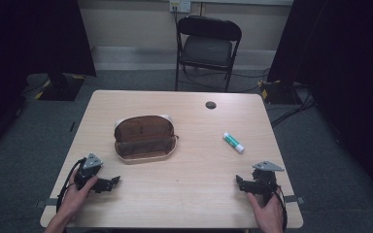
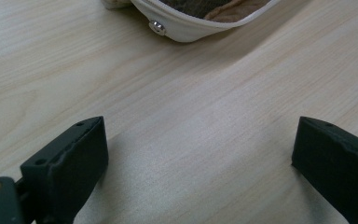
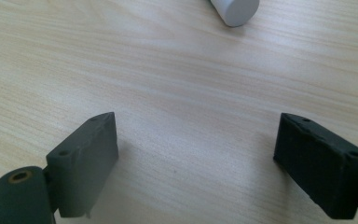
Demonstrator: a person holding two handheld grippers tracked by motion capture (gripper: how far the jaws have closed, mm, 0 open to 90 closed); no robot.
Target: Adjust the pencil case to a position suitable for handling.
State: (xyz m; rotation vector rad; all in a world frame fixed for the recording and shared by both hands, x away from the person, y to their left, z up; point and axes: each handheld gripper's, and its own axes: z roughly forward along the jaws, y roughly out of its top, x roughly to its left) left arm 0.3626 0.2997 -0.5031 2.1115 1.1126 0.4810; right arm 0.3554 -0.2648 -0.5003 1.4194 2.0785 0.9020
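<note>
At the near left corner of the pale wooden table [image 1: 189,194], the person's left hand [image 1: 75,196] holds the left gripper [image 1: 111,183] low over the top, its black jaws spread wide with bare wood between them. Just beyond it, toward the middle of the table, lies the open brown fabric pencil case with a cream rim [image 1: 144,138], its lid folded back and its dark lining showing. In the left gripper view the cream rim [image 2: 200,28] and a small metal stud [image 2: 157,26] sit ahead of the jaws, well clear of them.

Right of the case, and apart from it, a white glue stick with a green label [image 1: 233,142] lies on its side. Nearer the person at the right edge, the right hand [image 1: 267,208] holds the right gripper [image 1: 240,182], jaws also standing wide and holding nothing. In the right gripper view the white end of the glue stick [image 3: 235,10] lies ahead of those jaws, untouched.

Beyond the table stands a black folding chair [image 1: 207,46].
</note>
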